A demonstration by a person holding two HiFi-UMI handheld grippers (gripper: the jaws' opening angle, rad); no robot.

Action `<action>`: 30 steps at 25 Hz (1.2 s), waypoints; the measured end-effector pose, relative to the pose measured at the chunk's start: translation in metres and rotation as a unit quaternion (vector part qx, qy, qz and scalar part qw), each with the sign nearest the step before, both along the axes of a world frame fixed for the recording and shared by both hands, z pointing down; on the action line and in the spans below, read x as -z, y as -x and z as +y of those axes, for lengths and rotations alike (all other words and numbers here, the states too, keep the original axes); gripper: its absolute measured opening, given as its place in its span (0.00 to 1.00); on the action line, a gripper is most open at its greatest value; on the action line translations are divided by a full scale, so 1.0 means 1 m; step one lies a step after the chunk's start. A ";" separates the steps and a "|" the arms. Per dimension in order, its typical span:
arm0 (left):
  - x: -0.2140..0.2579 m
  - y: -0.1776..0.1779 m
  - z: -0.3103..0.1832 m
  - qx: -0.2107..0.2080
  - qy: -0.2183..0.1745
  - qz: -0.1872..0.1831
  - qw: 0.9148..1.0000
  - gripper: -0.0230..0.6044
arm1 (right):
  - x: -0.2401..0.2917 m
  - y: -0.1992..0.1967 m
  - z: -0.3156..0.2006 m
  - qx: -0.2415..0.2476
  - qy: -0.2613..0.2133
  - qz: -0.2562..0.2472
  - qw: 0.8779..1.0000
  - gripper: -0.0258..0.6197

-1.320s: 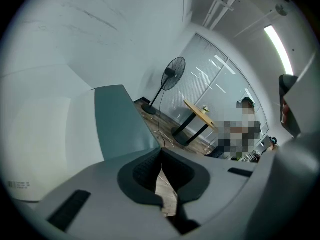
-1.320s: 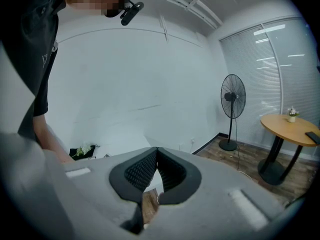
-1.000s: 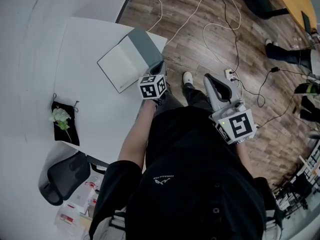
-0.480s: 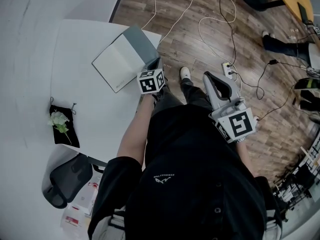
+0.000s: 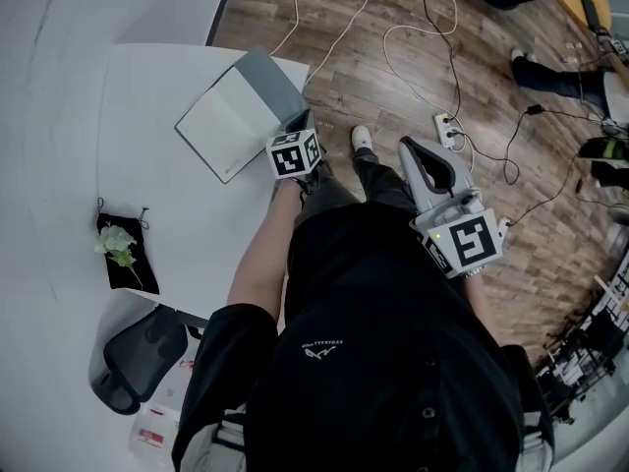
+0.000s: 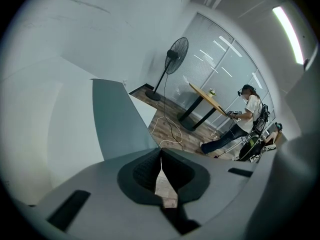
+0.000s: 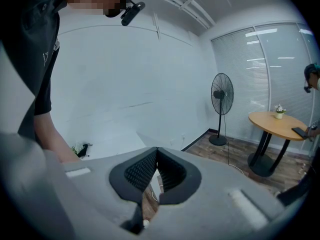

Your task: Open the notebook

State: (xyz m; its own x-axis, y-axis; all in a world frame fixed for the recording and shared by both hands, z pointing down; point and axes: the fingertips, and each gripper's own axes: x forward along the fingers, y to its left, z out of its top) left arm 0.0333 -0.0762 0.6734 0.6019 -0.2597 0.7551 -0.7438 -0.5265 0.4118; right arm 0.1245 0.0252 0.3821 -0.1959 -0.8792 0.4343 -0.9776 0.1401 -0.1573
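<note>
The notebook [image 5: 228,116] lies open on the white table [image 5: 147,165], blank pages up, its grey cover [image 5: 275,79] raised at the right near the table's edge. My left gripper [image 5: 301,124] is at the table's edge just short of that cover, jaws shut with nothing between them. In the left gripper view the cover [image 6: 120,119] stands tilted just beyond the left gripper [image 6: 161,151], apart from it. My right gripper [image 5: 415,153] hangs over the wood floor to the right, away from the table; the right gripper [image 7: 156,151] is shut and empty.
A black pouch with a white flower [image 5: 120,249] lies on the table's left part. A black chair [image 5: 138,357] stands below it. Cables and a power strip [image 5: 444,126] run over the floor. A fan [image 6: 175,59] and a round wooden table [image 7: 277,121] stand farther off.
The head view has drifted, so everything sits a little higher and to the left. Both grippers stay shut and hold their places relative to the notebook.
</note>
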 end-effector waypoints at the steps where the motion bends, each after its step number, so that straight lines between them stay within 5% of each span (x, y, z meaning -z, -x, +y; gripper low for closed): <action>1: -0.001 0.000 0.000 -0.001 0.000 -0.004 1.000 0.05 | 0.000 0.000 0.000 -0.001 0.000 0.000 1.000 0.05; 13: -0.006 0.000 0.000 -0.002 -0.005 -0.019 1.000 0.05 | -0.001 -0.001 0.000 -0.003 0.005 0.001 1.000 0.05; 19: 0.000 -0.006 0.007 -0.026 -0.012 0.003 1.000 0.06 | -0.002 0.000 -0.001 -0.001 0.005 0.000 1.000 0.05; 22: 0.004 -0.008 0.013 -0.025 -0.007 0.024 0.999 0.22 | -0.002 0.002 -0.001 0.004 0.004 -0.001 1.000 0.05; 25: 0.008 -0.004 0.015 -0.022 -0.014 0.023 0.999 0.22 | -0.002 0.003 -0.002 0.010 0.002 -0.003 1.000 0.05; 27: 0.012 0.000 0.014 -0.018 -0.024 0.017 0.999 0.09 | -0.003 0.004 -0.003 0.014 0.001 -0.006 1.000 0.05; 30: 0.020 0.005 0.012 -0.007 -0.034 0.022 0.999 0.05 | -0.004 0.004 -0.004 0.023 0.000 -0.010 1.000 0.05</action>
State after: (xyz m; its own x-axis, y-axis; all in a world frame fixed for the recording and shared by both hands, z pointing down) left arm 0.0282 -0.0641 0.6537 0.6379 -0.3006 0.7091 -0.7184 -0.5641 0.4071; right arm 0.1201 0.0207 0.3860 -0.2445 -0.8691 0.4300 -0.9668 0.1844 -0.1769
